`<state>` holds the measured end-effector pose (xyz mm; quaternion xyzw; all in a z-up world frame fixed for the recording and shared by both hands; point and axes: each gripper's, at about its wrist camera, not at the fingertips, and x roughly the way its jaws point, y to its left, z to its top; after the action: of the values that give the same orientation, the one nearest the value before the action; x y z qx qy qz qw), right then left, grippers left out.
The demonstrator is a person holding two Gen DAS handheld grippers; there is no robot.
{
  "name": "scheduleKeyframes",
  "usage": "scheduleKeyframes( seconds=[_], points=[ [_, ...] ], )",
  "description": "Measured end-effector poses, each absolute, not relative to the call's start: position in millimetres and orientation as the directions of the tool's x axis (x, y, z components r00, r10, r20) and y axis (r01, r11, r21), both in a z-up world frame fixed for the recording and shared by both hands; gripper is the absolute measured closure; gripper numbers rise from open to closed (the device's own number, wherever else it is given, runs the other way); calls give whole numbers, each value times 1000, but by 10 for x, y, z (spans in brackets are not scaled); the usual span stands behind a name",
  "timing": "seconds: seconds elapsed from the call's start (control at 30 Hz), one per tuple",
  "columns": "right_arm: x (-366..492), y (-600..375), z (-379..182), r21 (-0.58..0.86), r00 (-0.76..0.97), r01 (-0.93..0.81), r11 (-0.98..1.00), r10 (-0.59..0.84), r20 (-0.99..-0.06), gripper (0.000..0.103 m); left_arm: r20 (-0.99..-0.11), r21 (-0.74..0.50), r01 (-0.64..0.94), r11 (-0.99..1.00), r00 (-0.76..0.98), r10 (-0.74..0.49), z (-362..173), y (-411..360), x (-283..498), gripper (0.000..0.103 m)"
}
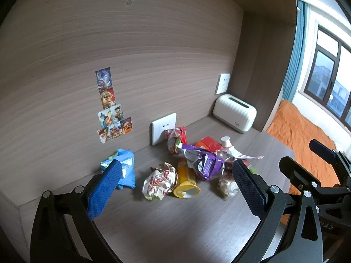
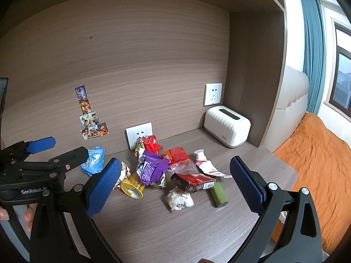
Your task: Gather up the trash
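Note:
A heap of trash lies on the wooden desk (image 2: 166, 230): a blue wrapper (image 1: 124, 167) (image 2: 94, 161), a purple foil bag (image 1: 204, 161) (image 2: 152, 168), a yellow cup (image 1: 186, 183) (image 2: 132, 187) on its side, a crumpled white wrapper (image 1: 159, 180), a red wrapper (image 2: 150, 143), a red box (image 2: 194, 180), a squeezed tube (image 2: 205, 164), a green cylinder (image 2: 218, 191) and a paper ball (image 2: 178, 199). My left gripper (image 1: 175, 175) is open and empty, hovering in front of the heap. My right gripper (image 2: 175, 175) is open and empty, beside the left one.
A white ribbed appliance (image 2: 227, 126) stands at the desk's back right corner. Two wall sockets (image 2: 138, 134) (image 2: 212, 94) and stickers (image 2: 91, 116) are on the back panel. A side panel bounds the right. An orange bed (image 2: 318, 153) lies beyond the desk's right edge.

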<state>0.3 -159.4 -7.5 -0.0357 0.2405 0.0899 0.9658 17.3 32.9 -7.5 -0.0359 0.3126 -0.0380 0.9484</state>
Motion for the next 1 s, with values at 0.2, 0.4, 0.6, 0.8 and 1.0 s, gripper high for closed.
scheduleKeyframes(
  seconds=[0.2, 0.4, 0.6, 0.8, 1.0],
  points=[
    [7, -1592, -83, -25, 868, -192, 981, 157, -472, 4, -590, -90, 50, 995, 802, -94, -75, 333, 174, 5],
    [21, -1580, -88, -21, 867, -194, 981, 161, -471, 4, -589, -90, 50, 995, 802, -94, -76, 338, 175, 5],
    [34, -1564, -95, -17, 865, -197, 980, 166, -473, 4, -589, -89, 48, 995, 803, -92, -74, 349, 186, 5],
    [57, -1527, -110, -18, 862, -205, 979, 172, -477, 4, -592, -94, 41, 995, 801, -89, -82, 381, 208, 5],
    [112, -1484, -143, -17, 853, -216, 976, 180, -490, 4, -600, -97, 29, 995, 796, -82, -121, 443, 246, 5]
  ],
)
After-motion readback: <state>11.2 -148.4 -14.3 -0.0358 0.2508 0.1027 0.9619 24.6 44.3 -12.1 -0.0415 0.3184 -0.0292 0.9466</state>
